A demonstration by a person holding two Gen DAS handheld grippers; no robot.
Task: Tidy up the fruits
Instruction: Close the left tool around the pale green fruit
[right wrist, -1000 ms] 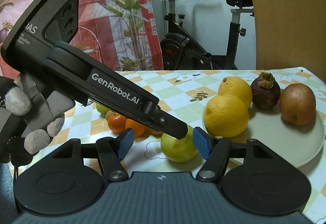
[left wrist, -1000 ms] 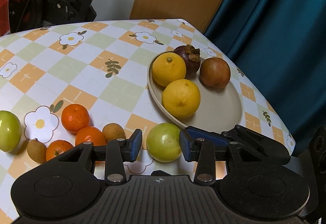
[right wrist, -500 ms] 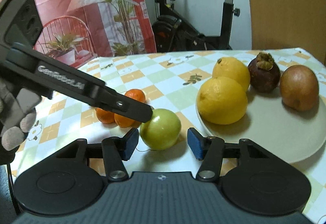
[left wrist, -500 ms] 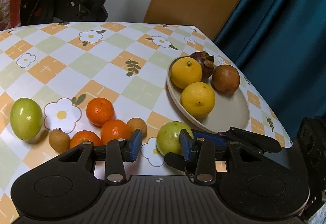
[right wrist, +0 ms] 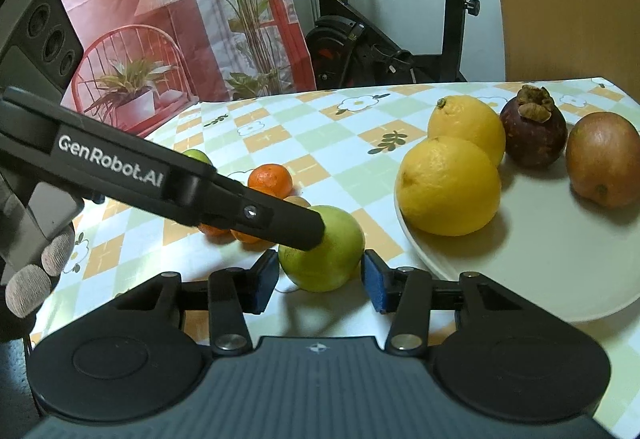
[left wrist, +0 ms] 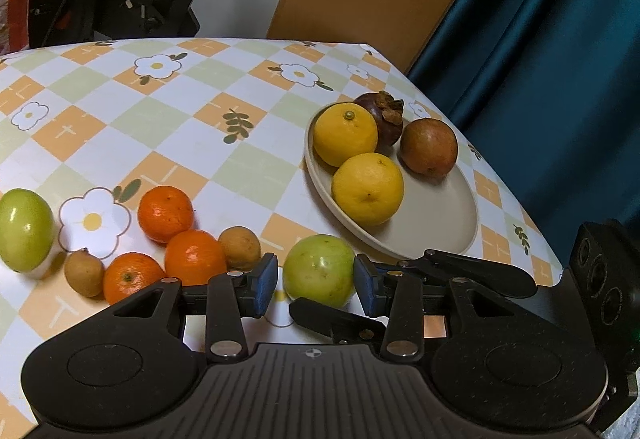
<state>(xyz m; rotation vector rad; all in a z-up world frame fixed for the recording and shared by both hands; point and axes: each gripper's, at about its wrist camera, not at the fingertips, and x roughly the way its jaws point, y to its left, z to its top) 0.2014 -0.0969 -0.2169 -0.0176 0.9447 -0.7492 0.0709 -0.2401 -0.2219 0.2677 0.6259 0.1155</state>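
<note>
A green apple [left wrist: 319,269] lies on the checked tablecloth just in front of a beige plate [left wrist: 448,223]. My left gripper [left wrist: 316,284] is open with its blue pads on either side of the apple. My right gripper [right wrist: 320,281] is open around the same green apple [right wrist: 324,255], pads close to it, not clearly touching. The plate [right wrist: 540,263] holds two lemons [left wrist: 367,188], a mangosteen [left wrist: 382,115] and a reddish-brown fruit [left wrist: 429,146]. Three tangerines [left wrist: 165,213] and small brown fruits [left wrist: 240,248] lie to the left.
A second green apple [left wrist: 24,230] lies at the far left. The table edge runs close behind the plate, with a teal curtain [left wrist: 560,59] beyond. An exercise bike [right wrist: 380,39] and a wooden panel stand behind the table.
Both grippers have shifted around the green apple while staying open. The left view has swung left over the second; the right gripper has drawn closer, the apple now sitting between its pads.
</note>
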